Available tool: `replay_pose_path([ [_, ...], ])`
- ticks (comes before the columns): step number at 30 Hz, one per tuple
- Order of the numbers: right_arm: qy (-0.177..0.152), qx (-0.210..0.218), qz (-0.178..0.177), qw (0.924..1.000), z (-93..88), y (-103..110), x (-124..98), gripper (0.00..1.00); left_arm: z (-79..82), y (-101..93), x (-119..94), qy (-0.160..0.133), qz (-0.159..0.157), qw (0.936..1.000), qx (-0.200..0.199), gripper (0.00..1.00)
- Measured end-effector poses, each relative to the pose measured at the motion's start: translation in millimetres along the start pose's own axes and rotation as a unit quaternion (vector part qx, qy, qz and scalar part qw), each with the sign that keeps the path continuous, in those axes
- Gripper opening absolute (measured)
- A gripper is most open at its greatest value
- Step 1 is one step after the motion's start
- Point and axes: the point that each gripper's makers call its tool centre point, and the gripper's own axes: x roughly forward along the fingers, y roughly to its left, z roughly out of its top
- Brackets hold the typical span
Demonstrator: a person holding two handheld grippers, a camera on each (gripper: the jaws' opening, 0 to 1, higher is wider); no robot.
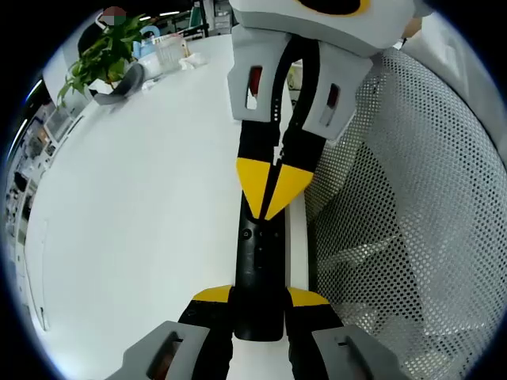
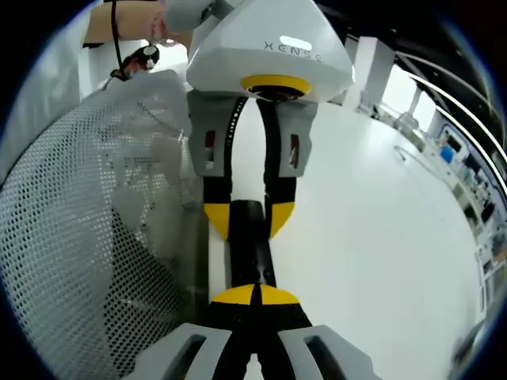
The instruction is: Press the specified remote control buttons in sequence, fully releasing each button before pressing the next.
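A slim black remote control [image 1: 257,257] lies lengthwise along the edge of the white table [image 1: 142,206]. My left gripper [image 1: 260,298] is shut on the remote's near end, with one yellow fingertip on each long side. From the top of the left gripper view my right gripper [image 1: 270,188] comes down, jaws shut into one yellow point that rests on the remote's face. In the right gripper view the right gripper [image 2: 255,295] shows its joined tips over the remote [image 2: 252,257]. The left gripper [image 2: 249,222] clamps the remote beyond. Whether a button is pushed in cannot be told.
A white mesh chair back [image 1: 404,229] stands close beside the table edge and also shows as the mesh chair back [image 2: 71,237]. A potted plant [image 1: 107,51] and small items [image 1: 166,51] sit at the table's far end. A person's hand [image 2: 154,28] is above.
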Motion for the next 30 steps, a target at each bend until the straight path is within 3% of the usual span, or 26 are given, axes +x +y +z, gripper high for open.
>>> replay_pose_path([
  [15, 0.007, 0.011, 0.003, 0.9999, -0.1, -1.3, 0.5, 0.0, 0.2, 0.6, -0.3, 0.001, -0.003, 1.0, 0.003, 0.24],
  [22, 0.0, 0.036, -0.001, 0.9993, -0.1, -2.2, 0.4, 0.0, 0.5, 0.6, -0.1, 0.002, -0.005, 1.0, 0.004, 0.24],
  [30, 0.01, -0.01, -0.009, 0.9999, 0.7, -0.4, 1.0, 0.0, 0.0, 1.1, -0.1, -0.007, 0.0, 1.0, -0.007, 0.24],
])
